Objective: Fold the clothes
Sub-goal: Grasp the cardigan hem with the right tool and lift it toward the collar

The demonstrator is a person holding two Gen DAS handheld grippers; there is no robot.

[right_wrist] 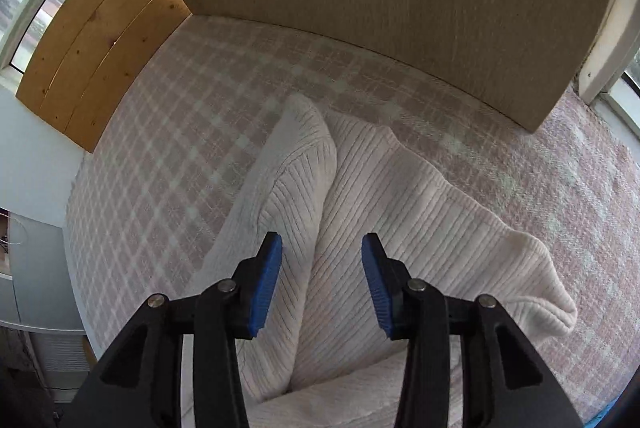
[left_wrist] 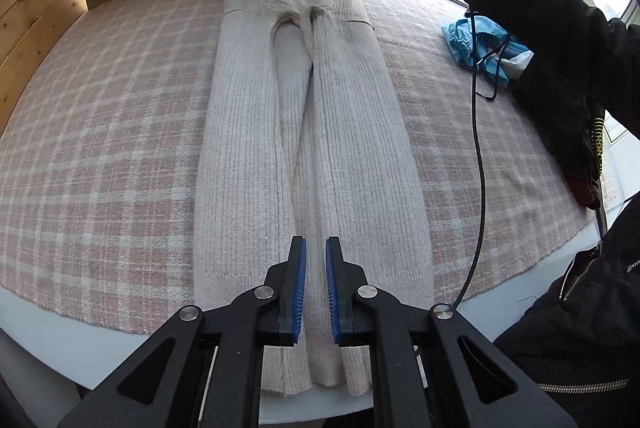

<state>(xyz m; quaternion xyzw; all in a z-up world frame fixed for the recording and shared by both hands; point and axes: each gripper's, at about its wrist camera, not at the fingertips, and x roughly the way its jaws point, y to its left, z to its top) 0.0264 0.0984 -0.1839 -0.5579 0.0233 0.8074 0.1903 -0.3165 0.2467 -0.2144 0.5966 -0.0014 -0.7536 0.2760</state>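
Garment: a cream ribbed knit sweater (left_wrist: 312, 131) lies flat and lengthwise on the pink-and-white checked blanket (left_wrist: 100, 147), sleeves folded in along the middle, likely ready for an end-to-end fold.
Left gripper (left_wrist: 316, 252): hovers over the near hem; blue pads nearly pressed together, pinching nothing.
Right gripper (right_wrist: 322, 244): poised above the far shoulder end; jaws spread partway, nothing between them.
Aside: a crumpled blue cloth (left_wrist: 476, 43) lies well apart.
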